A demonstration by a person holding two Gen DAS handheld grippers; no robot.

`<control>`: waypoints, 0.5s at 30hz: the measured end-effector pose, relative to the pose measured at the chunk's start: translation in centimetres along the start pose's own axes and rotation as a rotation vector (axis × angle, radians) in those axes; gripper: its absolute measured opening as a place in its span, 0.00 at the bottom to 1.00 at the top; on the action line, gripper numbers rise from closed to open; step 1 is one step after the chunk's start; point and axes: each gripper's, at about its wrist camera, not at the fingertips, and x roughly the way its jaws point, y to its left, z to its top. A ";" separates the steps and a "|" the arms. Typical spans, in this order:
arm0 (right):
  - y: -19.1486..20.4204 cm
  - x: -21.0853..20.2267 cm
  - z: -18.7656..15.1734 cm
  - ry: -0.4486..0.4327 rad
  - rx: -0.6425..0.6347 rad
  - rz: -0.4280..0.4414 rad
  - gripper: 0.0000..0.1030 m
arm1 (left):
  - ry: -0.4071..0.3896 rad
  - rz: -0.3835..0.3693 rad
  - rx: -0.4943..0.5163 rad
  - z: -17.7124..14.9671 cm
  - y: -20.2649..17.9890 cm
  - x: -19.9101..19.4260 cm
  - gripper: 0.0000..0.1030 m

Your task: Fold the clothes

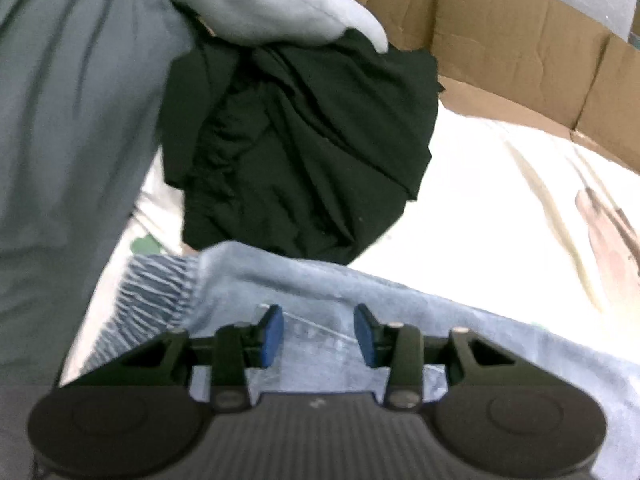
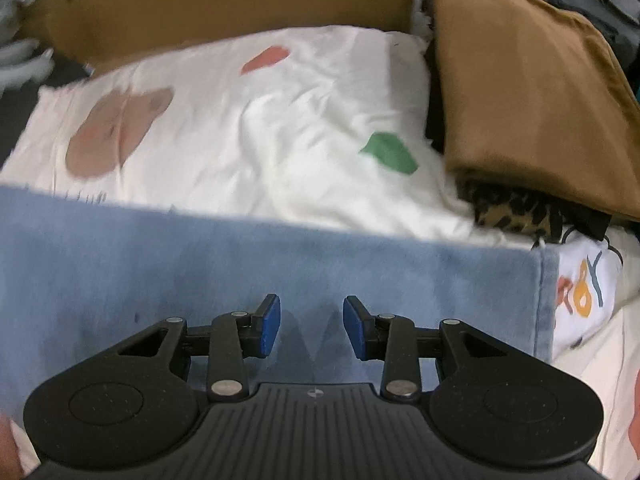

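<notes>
A light blue denim garment [image 1: 360, 292] lies spread on the bed, its gathered elastic waistband [image 1: 156, 292] at the left in the left wrist view. My left gripper [image 1: 319, 320] hovers over it, blue pads [image 1: 274, 334] apart, only flat denim showing in the gap. In the right wrist view the same denim [image 2: 280, 264] shows a straight far edge and a stitched hem [image 2: 546, 300] at the right. My right gripper [image 2: 311, 314] stands open above that cloth, nothing pinched between its pads.
A crumpled black garment [image 1: 296, 140] lies beyond the denim, with grey clothes [image 1: 72, 120] at the left. Cardboard walls [image 1: 520, 48] border the patterned white sheet [image 2: 280, 120]. A brown folded cloth [image 2: 520, 92] on leopard-print fabric [image 2: 516, 212] sits at the right, near a lettered white garment [image 2: 584, 292].
</notes>
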 end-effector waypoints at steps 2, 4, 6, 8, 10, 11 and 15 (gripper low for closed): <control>0.7 0.4 -1.1 0.018 -0.018 0.003 0.41 | -0.007 0.002 -0.007 0.0 -0.1 1.2 0.39; 1.7 1.4 -1.9 0.039 -0.041 0.006 0.41 | -0.001 0.003 -0.011 0.2 -0.2 2.6 0.39; 2.5 2.4 -2.2 0.038 -0.064 -0.007 0.41 | -0.002 0.005 -0.007 0.5 -0.2 3.9 0.39; 2.5 3.0 -2.1 0.029 -0.040 -0.015 0.45 | -0.001 0.004 -0.006 0.8 -0.3 4.8 0.39; 2.5 3.3 -1.9 0.018 -0.018 -0.017 0.45 | -0.003 0.006 0.000 0.9 -0.3 5.3 0.39; 2.6 3.3 -1.9 0.012 -0.019 -0.021 0.45 | -0.005 0.006 0.001 0.9 -0.3 5.4 0.39; 3.0 3.4 -1.9 -0.018 -0.034 -0.041 0.45 | -0.005 -0.004 -0.009 1.0 0.0 5.6 0.40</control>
